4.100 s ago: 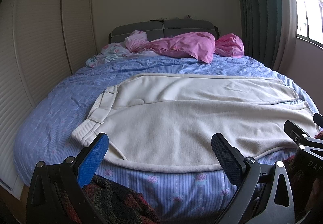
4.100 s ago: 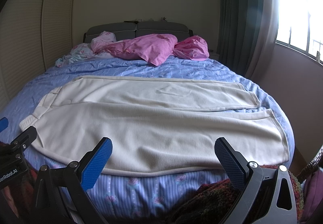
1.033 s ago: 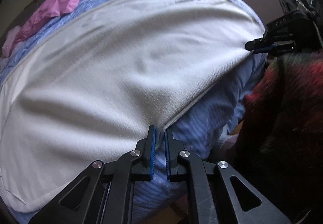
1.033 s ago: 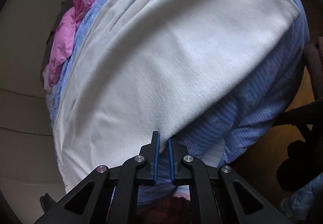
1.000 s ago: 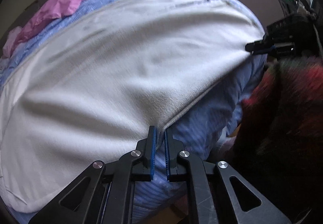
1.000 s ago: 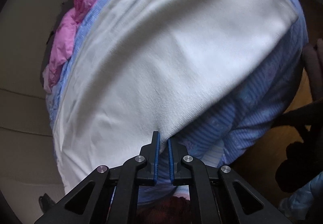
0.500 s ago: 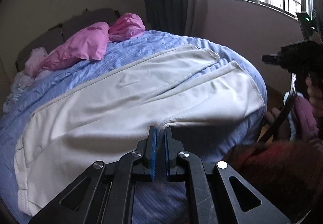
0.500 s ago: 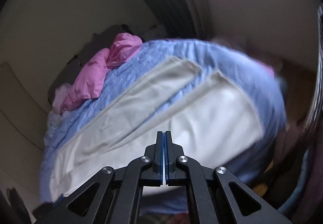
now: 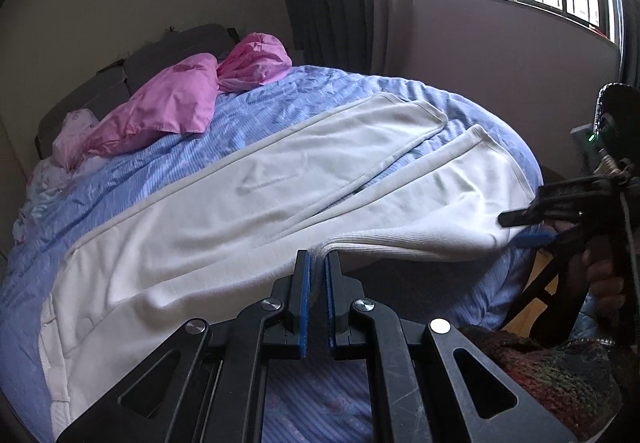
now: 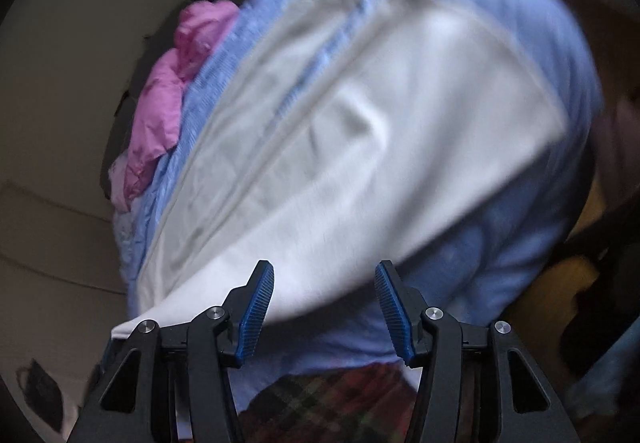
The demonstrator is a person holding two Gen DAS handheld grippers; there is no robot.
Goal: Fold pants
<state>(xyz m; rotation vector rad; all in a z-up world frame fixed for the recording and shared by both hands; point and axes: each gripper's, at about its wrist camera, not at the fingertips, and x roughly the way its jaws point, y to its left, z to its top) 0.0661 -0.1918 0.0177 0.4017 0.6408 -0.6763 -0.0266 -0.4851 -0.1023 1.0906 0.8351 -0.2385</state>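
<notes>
The cream pants (image 9: 256, 203) lie spread across the blue-sheeted bed (image 9: 304, 99), with the near leg's edge lifted off the sheet. The left claw (image 9: 316, 263) is pinched tight on that lifted edge. The right claw (image 10: 324, 283) has just been opening and stands spread, nothing pressed between its pads, near the same leg's hem.

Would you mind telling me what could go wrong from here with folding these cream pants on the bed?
1. Only the left hand-held gripper is pinching the pants hem; the right hand-held gripper has just been opening, pads clear of the cloth, so the lifted edge may sag and fold crooked.
2. The near leg hangs over the blue bedspread edge and might slide off.
</notes>
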